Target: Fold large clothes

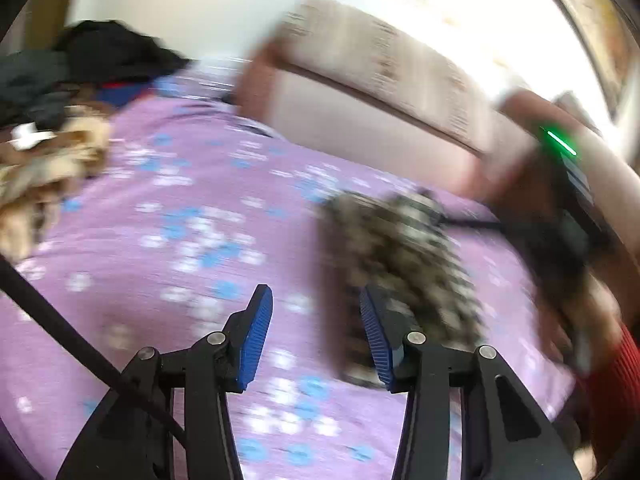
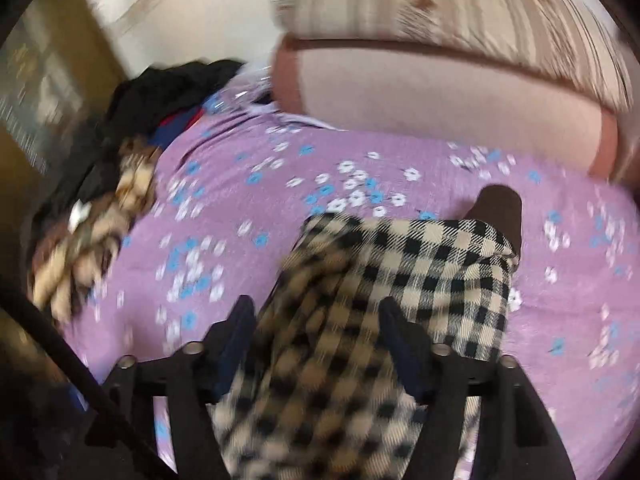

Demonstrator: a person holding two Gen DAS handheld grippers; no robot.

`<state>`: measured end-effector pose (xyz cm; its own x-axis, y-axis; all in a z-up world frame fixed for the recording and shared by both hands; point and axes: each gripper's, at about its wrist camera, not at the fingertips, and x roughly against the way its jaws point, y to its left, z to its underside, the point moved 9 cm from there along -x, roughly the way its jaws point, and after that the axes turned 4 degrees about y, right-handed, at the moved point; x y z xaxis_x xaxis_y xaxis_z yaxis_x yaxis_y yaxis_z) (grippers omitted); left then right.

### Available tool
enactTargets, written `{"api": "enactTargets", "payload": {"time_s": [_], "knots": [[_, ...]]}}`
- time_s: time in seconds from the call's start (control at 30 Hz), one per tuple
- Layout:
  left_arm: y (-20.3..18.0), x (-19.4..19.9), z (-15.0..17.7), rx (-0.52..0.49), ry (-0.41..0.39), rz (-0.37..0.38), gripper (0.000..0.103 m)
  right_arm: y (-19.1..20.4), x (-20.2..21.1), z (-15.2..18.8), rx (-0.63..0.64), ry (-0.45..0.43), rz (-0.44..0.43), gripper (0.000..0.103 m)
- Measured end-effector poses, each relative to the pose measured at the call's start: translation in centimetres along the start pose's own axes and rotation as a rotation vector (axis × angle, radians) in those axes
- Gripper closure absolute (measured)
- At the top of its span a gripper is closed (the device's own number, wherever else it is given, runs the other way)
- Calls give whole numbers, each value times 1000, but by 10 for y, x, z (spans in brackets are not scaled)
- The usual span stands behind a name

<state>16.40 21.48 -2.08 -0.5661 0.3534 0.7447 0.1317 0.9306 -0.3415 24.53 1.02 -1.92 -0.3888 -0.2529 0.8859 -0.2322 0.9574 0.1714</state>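
My left gripper [image 1: 316,340] is spread, holding nothing. My right gripper [image 2: 316,344] is spread around the checked garment [image 2: 420,272]; I should lay it flat on the bed [image 2: 224,248].

One checked garment [image 2: 400,280] lies on one floral bedsheet [image 2: 240,264]; one heap of clothes [image 2: 120,184] (blurred, uncountable) sits at its far-left corner.

A cream-and-black checked garment [image 2: 420,272] lies between the right gripper's [image 2: 316,332] black fingers. Under it spreads a lilac sheet [image 2: 240,208] with white and blue flowers. The left gripper's [image 1: 316,332] pads are blue.
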Motion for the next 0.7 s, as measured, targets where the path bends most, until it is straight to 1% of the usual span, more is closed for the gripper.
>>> {"api": "enactTargets", "payload": {"time_s": [0.07, 0.13, 0.17, 0.27, 0.33, 0.4, 0.47, 0.5, 0.53, 0.57, 0.67, 0.7], "knots": [[20, 0, -6, 39, -9, -44, 59, 18, 8, 22, 113, 9, 13, 26], [31, -2, -7, 64, -6, -57, 59, 40, 13, 52, 223, 19, 21, 21], [34, -4, -6, 76, 0, -59, 59, 50, 15, 69, 275, 21, 33, 21], [37, -11, -5, 86, 24, -56, 59, 63, 17, 100, 351, -2, 84, 21], [37, -13, -5, 85, 29, -63, 59, 66, 18, 113, 377, -36, 130, 18], [34, -19, -4, 80, 33, -77, 59, 70, 18, 117, 403, -63, 189, 18], [32, -19, -1, 83, 39, -93, 59, 77, 14, 116, 424, -67, 218, 17], [33, -21, -1, 88, 42, -99, 59, 82, 12, 114, 442, -69, 248, 15], [35, -23, -2, 96, 46, -102, 59, 85, 7, 109, 462, -71, 284, 13], [38, -25, -2, 107, 50, -104, 59, 90, 1, 104, 486, -74, 340, 13], [47, -32, -3, 139, 60, -111, 59, 96, -18, 90, 490, -72, 422, 13], [50, -34, -4, 149, 63, -117, 59, 93, -27, 87, 490, -62, 490, 12]]}}
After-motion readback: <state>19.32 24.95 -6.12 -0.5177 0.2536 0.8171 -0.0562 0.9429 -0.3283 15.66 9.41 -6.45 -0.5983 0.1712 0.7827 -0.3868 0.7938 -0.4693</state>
